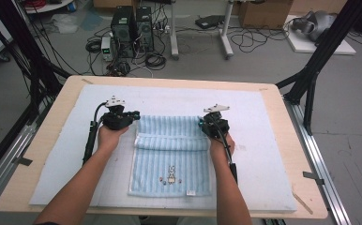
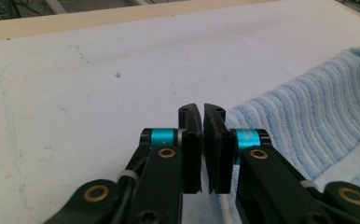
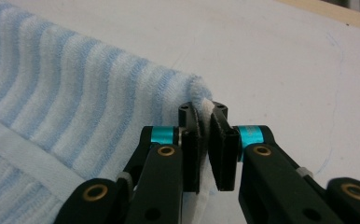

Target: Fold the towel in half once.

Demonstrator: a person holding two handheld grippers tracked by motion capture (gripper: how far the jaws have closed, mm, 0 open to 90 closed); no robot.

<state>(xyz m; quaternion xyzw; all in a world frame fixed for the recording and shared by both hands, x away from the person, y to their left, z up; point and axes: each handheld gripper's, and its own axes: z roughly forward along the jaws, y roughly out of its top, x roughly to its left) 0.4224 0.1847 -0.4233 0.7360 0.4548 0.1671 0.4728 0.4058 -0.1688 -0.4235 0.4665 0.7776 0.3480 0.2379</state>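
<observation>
A light blue striped towel lies on the white mat, its far part folded back toward me, with a small rabbit motif near its front edge. My left gripper sits at the towel's far left corner. In the left gripper view, the left gripper has its jaws together with only a thin dark gap, and the towel lies just beside its right jaw. My right gripper is at the far right corner. In the right gripper view, the right gripper is shut on the folded towel edge.
The mat covers most of a wooden table. Black frame posts stand at both far corners. Computers and cables lie on the floor beyond the far edge. Bare mat stretches left and right of the towel.
</observation>
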